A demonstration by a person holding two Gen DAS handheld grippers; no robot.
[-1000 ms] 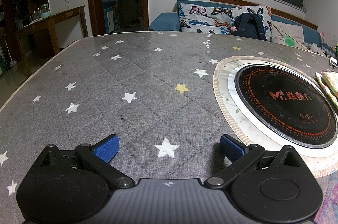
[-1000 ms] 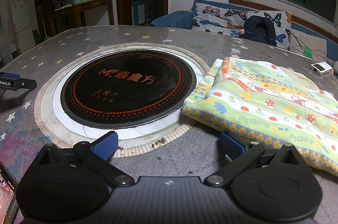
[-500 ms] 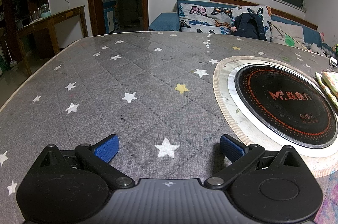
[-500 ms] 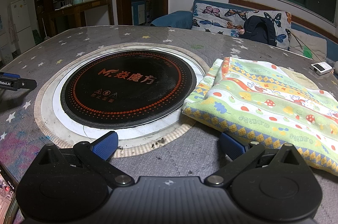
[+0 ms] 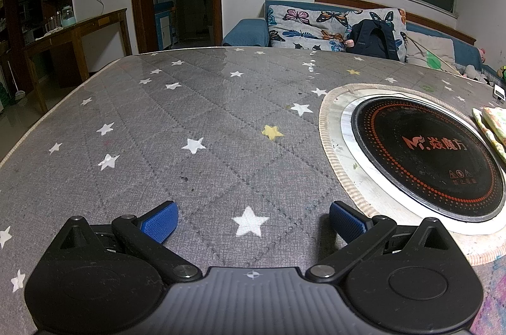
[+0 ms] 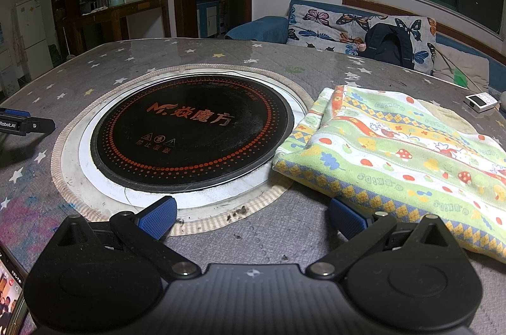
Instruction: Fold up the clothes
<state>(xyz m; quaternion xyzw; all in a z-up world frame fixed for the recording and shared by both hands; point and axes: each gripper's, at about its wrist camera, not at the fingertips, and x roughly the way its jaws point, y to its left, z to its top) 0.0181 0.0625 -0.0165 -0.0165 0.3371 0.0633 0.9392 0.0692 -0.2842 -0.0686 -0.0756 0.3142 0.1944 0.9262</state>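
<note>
Nothing has moved: your left gripper (image 5: 251, 221) and right gripper (image 6: 249, 216) both sit spread, empty. Patterned cloth (image 6: 401, 158), just right of the right gripper, looks already folded; probably done.

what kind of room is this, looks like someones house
Most likely a home living and dining room: a sofa with butterfly-print cushions, a dining table with a built-in induction cooktop, and a white fridge near wooden shelves.

I see the cooktop (image 6: 193, 129) set in the middle of the tabletop (image 6: 284, 63); the folded cloth (image 6: 398, 151) lies just right of it, the sofa (image 6: 348, 25) far behind.
</note>
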